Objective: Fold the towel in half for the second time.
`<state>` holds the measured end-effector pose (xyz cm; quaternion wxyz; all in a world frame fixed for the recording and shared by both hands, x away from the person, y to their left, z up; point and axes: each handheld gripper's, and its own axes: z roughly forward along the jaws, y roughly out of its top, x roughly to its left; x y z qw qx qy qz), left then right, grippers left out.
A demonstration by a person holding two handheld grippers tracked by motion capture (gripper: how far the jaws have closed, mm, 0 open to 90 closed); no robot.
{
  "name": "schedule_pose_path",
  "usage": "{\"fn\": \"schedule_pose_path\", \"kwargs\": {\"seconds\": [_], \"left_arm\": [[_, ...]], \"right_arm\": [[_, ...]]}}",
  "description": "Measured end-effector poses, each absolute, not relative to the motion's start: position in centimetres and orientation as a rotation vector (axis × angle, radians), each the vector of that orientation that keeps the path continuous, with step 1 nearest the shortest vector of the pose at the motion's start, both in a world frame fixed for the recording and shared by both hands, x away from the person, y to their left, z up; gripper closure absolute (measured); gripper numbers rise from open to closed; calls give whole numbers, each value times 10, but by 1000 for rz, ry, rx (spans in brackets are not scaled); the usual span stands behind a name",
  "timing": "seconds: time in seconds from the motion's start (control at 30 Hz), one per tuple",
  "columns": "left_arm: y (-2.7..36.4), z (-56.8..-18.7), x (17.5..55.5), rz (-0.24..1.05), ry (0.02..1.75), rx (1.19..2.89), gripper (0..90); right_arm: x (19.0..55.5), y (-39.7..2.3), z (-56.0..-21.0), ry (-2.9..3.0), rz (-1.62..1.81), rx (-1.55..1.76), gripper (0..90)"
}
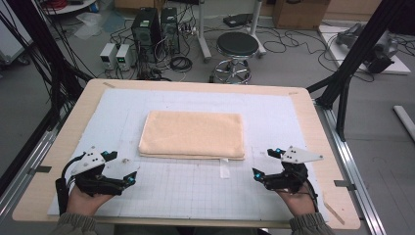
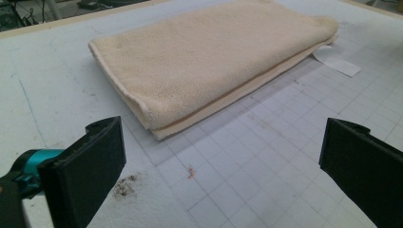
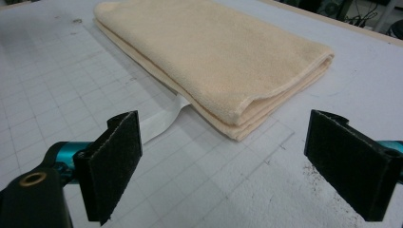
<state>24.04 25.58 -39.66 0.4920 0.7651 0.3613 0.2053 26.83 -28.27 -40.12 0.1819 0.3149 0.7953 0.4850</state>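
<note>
A folded towel (image 1: pixel 192 134) lies mid-bench (image 1: pixel 303 105); left tongs (image 1: pixel 121 167) and right tongs (image 1: pixel 263 163) gape wide and empty near the bench's front corners.

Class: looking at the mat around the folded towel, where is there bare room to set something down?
Free: the gridded mat between the towel's near edge and the two grippers; the strips left and right of the towel; the band behind it, up to the table's far edge. Crowded: the near corners, where the left gripper and right gripper sit, and by the white label.
</note>
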Motion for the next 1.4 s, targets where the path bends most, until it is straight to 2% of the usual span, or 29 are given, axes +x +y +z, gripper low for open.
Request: {"fn": "schedule_pose_path", "kwargs": {"seconds": [1.4], "left_arm": [[269,-405,204,535,870,1929,21]], "right_arm": [[232,-300,-404,2229,1367,904,116]]}}
